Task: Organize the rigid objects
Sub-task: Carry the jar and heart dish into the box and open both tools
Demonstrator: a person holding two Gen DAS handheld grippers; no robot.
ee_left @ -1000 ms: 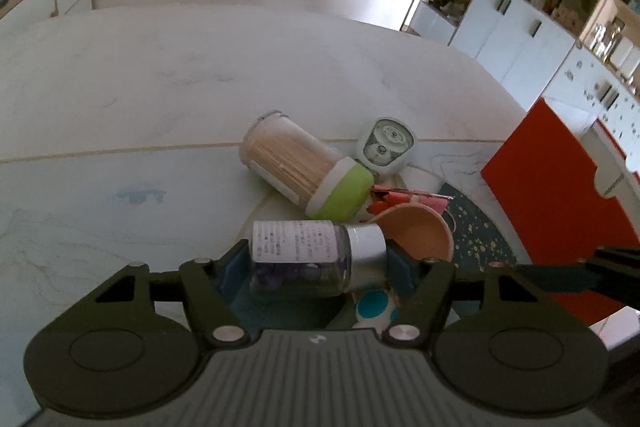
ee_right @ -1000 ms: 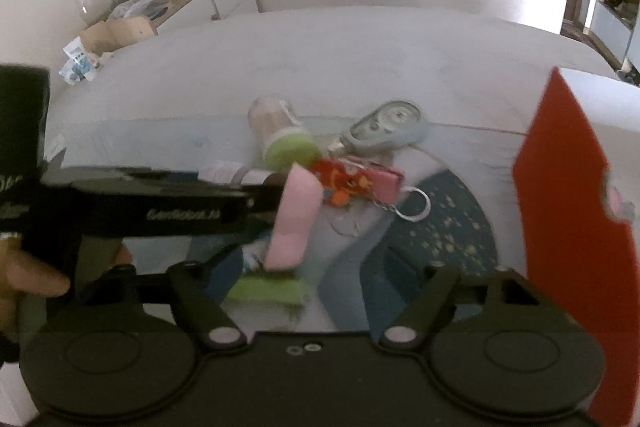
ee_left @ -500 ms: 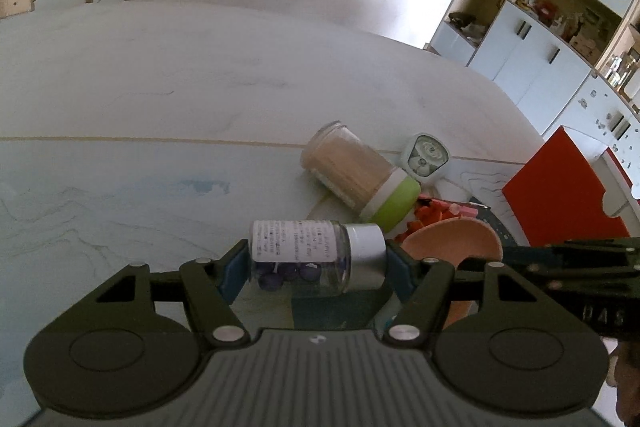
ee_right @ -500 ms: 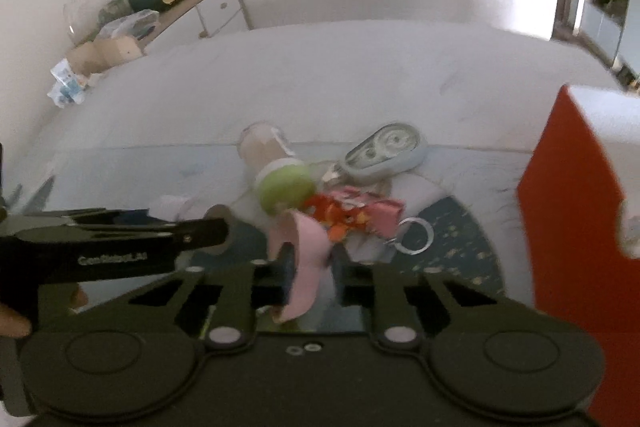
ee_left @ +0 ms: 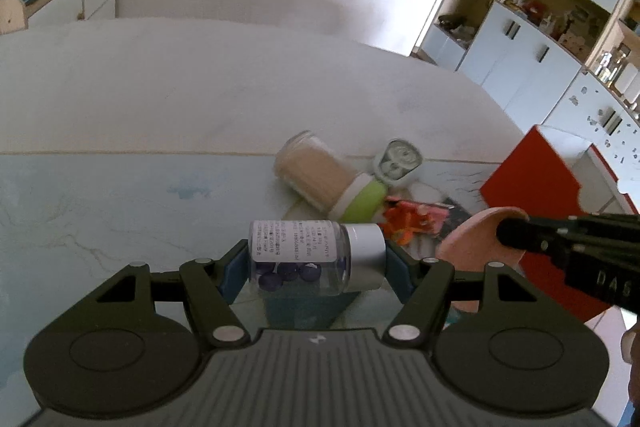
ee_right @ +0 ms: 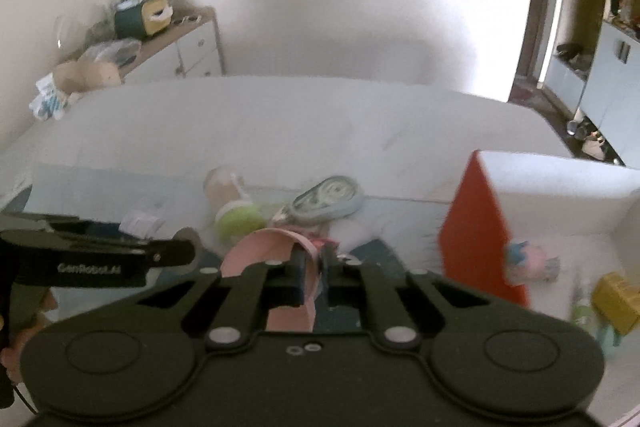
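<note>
My left gripper [ee_left: 316,261] is shut on a clear bottle [ee_left: 308,257] with a silver cap and purple pills, held sideways above the table. My right gripper [ee_right: 314,267] is shut on the rim of a pink bowl [ee_right: 264,251], lifted off the table; the bowl also shows in the left wrist view [ee_left: 476,239]. On the table lie a toothpick jar with a green lid [ee_left: 328,183], a grey correction tape [ee_left: 398,161] and an orange-pink keychain [ee_left: 416,217].
A red-and-white box [ee_right: 480,223] stands at the right with toys inside [ee_right: 528,263]. A blue patterned mat [ee_left: 100,203] covers the near table. A sideboard [ee_right: 180,43] stands by the far wall; cabinets [ee_left: 540,47] are at the right.
My right gripper shut on the pink bowl and lifted it. My left gripper rose and drew back with the bottle; the table objects look farther away.
</note>
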